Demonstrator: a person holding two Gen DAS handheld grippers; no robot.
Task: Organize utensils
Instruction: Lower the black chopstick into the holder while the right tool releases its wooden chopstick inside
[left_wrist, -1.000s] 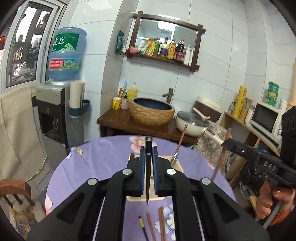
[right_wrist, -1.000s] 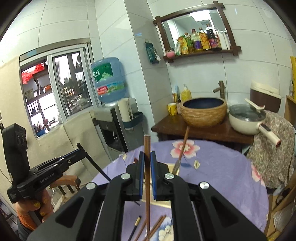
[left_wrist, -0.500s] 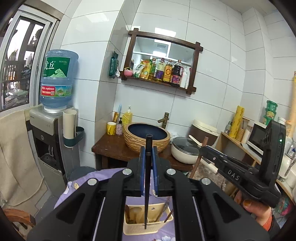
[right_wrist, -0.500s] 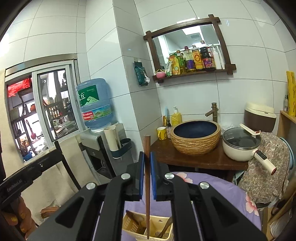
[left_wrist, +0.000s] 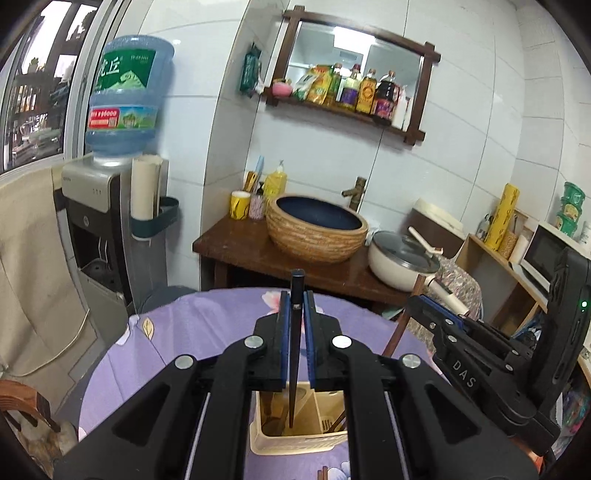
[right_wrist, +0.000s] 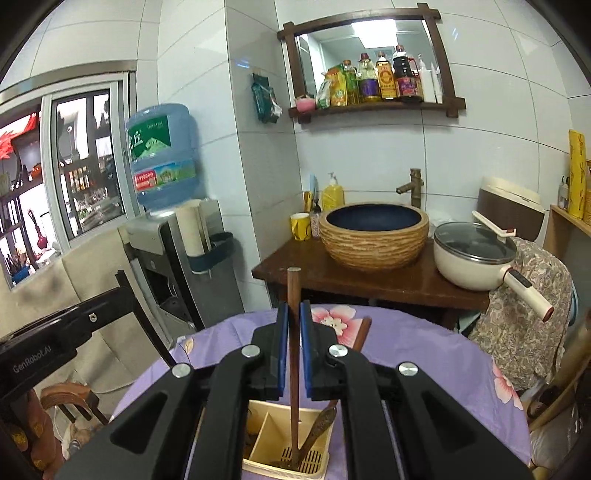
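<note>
My left gripper (left_wrist: 294, 325) pinching a black chopstick (left_wrist: 294, 354), my right gripper (right_wrist: 294, 334) clamping a brown chopstick (right_wrist: 294, 369), both tips inside the beige caddy (right_wrist: 317, 470) (lower centre), purple-clothed bench (left_wrist: 207, 332).

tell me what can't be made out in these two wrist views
- Left wrist: the utensil holder shows only partly; the left gripper body covers its sides.
- Left wrist: what the black chopstick tip rests on inside cannot be told.
- Right wrist: the holder's left compartment is hidden behind the right gripper.
- Right wrist: the brown chopstick grip looks slack; contact is unclear.
</note>
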